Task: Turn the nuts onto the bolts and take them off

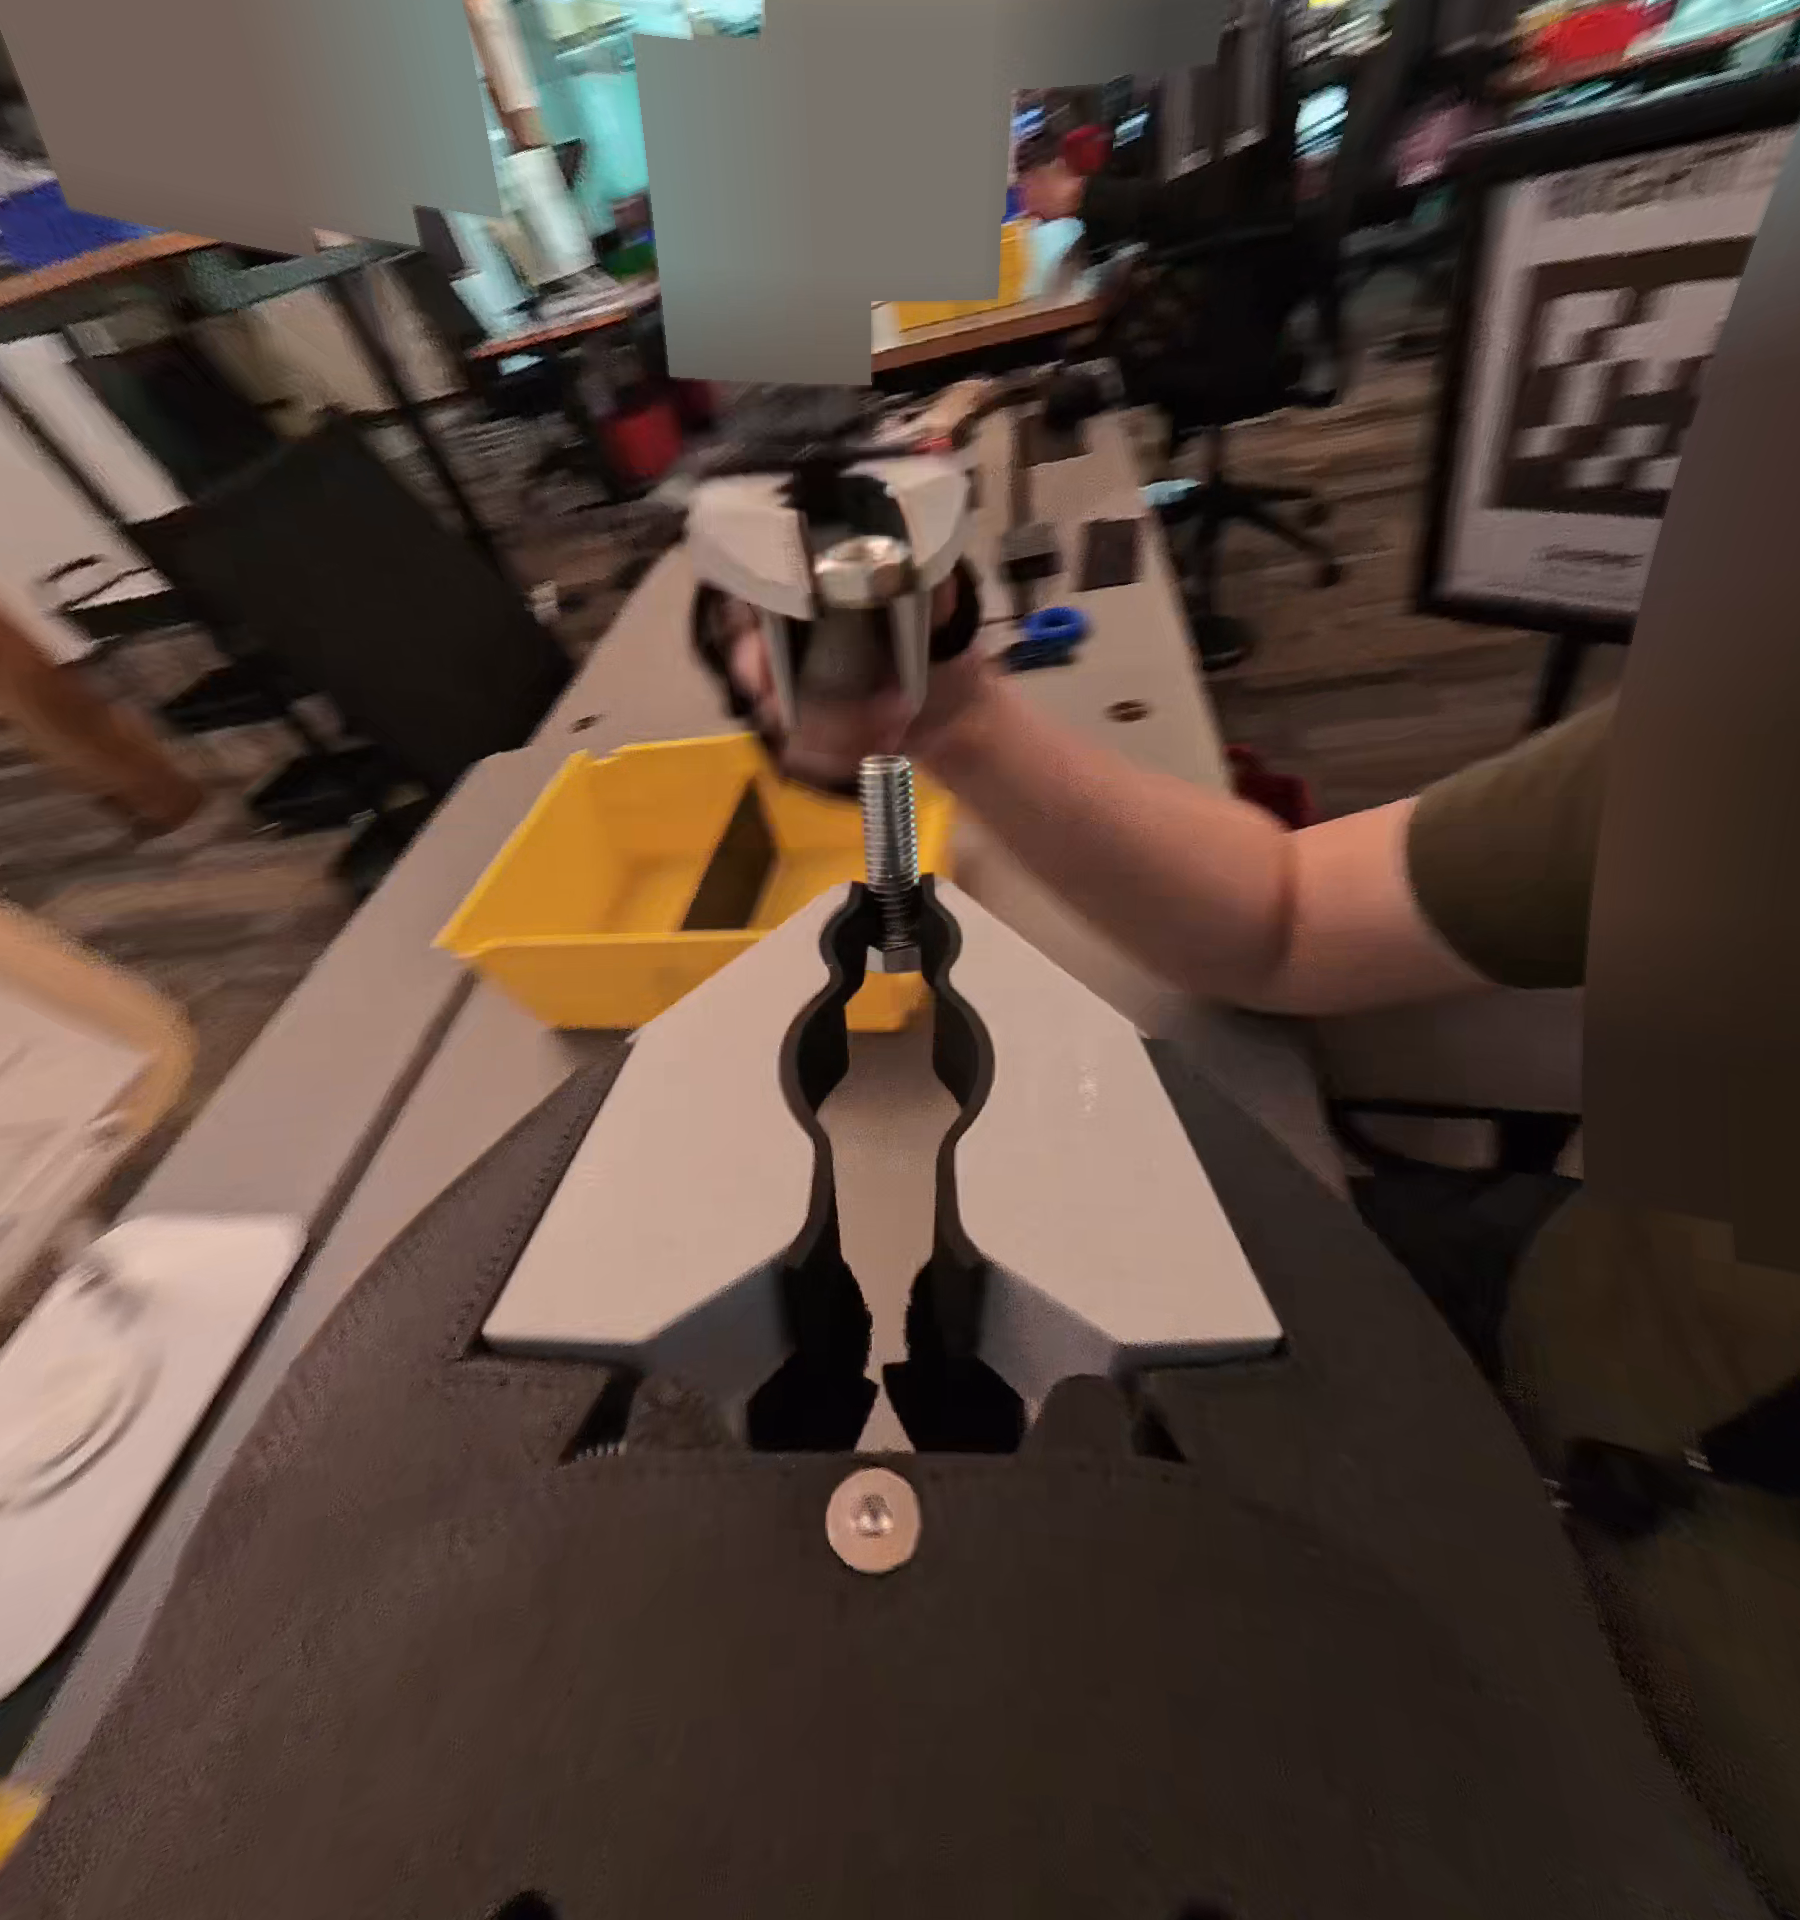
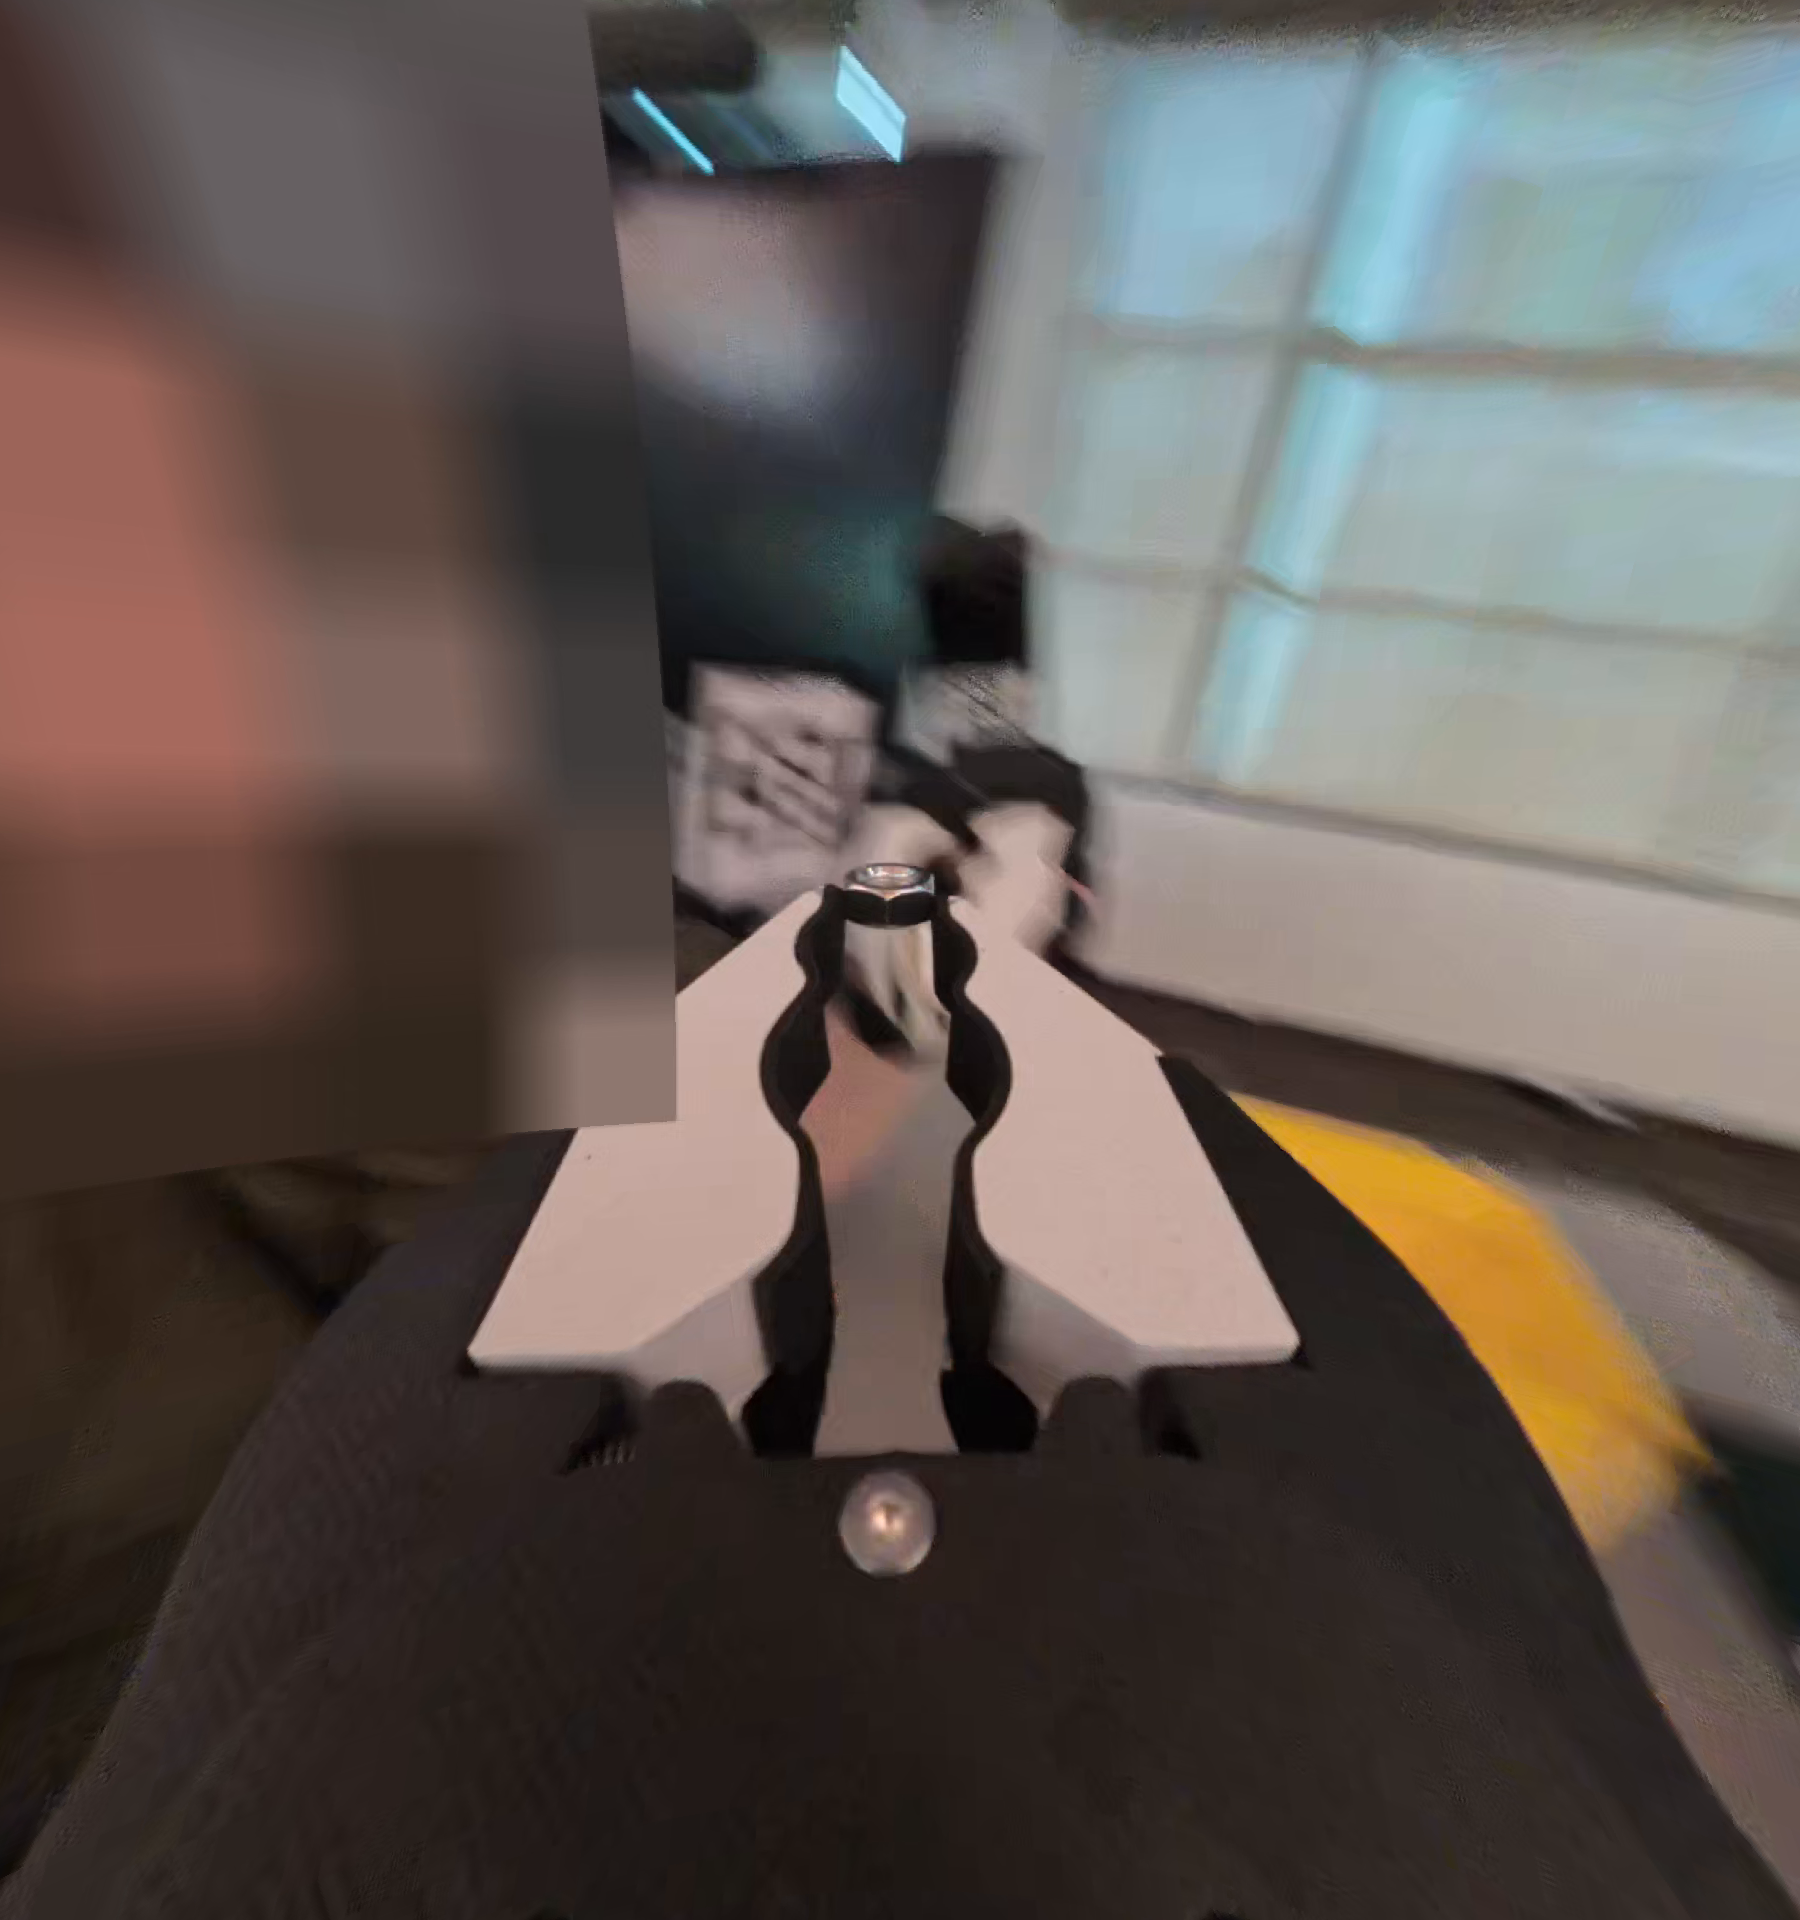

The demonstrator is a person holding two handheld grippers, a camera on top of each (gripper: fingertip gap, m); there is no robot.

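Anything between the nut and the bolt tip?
Nothing solid: in the left wrist view an open gap separates the nut from the bolt tip.

The bolt (image 1: 887,831) is showing bright, threaded metal, and the nut (image 2: 888,896) is gleaming like polished steel. The tongs (image 1: 888,925) are looking like matt grey plastic with black liners. The bin (image 1: 605,883) is showing smooth yellow plastic on the dull grey tabletop (image 1: 1135,644).

The bolt (image 1: 887,847) stands at the left gripper (image 1: 888,925) tips, pointing away. Beyond it the right gripper (image 1: 860,582) holds the nut (image 1: 861,568). The bin (image 1: 605,894) sits on the table (image 1: 376,1039), behind the bolt, to its left.
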